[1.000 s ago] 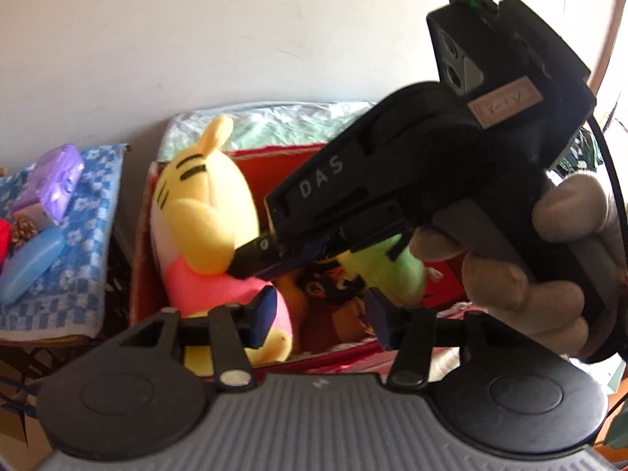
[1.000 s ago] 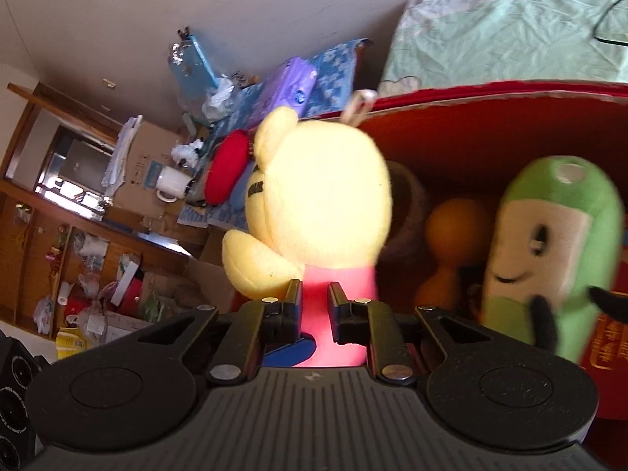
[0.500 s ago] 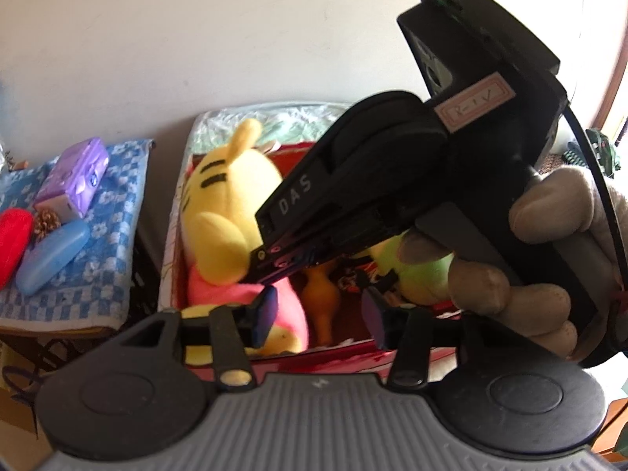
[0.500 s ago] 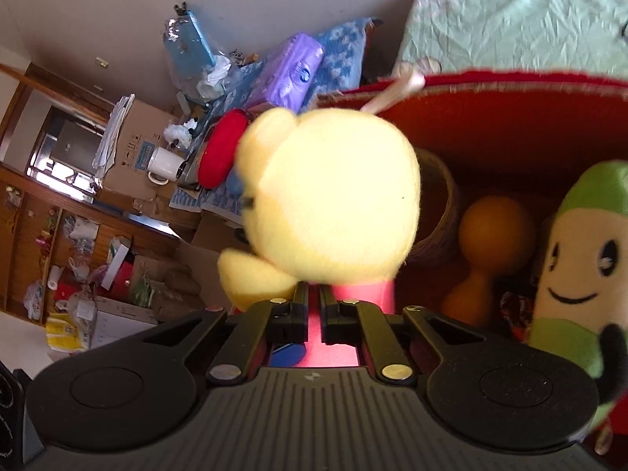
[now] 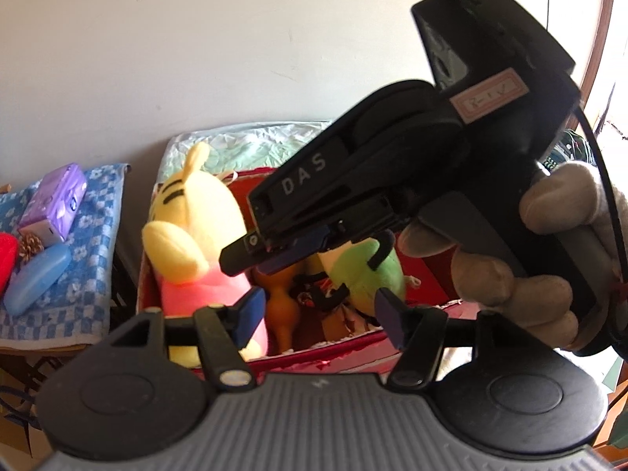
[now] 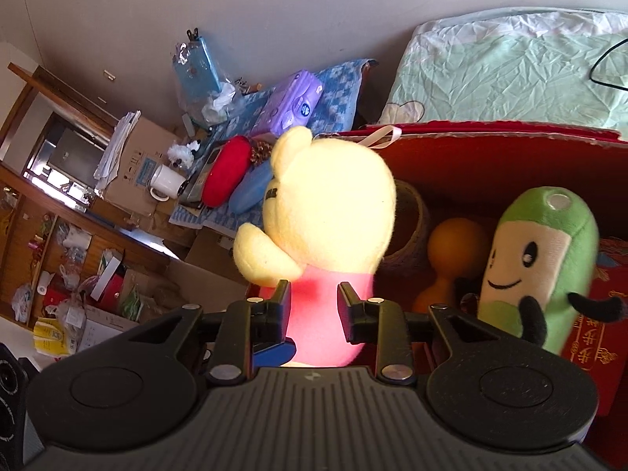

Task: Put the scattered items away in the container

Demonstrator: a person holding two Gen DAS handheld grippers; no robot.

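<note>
A: What is nearest the right gripper now?

B: The yellow bear plush in its pink shirt. Half a second ago the jaws were pinched tight on that shirt; now they are opening, the pads stand either side of the pink cloth and I judge them just clear of it.

A: So it is released?

B: It looks so. The bear sits upright at the left end of the red box, so this item reads as delivered.

A: And the left gripper?

B: Its jaws are opening too, empty, hovering above the box's near rim (nothing lies between them but air).

A: What else is in the box?

B: Beyond the bear, a woven basket, an orange gourd toy and a green plush at the right.

A: Anything in the way?

B: From the left view the right gripper's body crosses over the box, so the hands crowd each other. Farther left, a purple packet, a blue case and a red case lie on the checked cloth, perhaps next.
</note>
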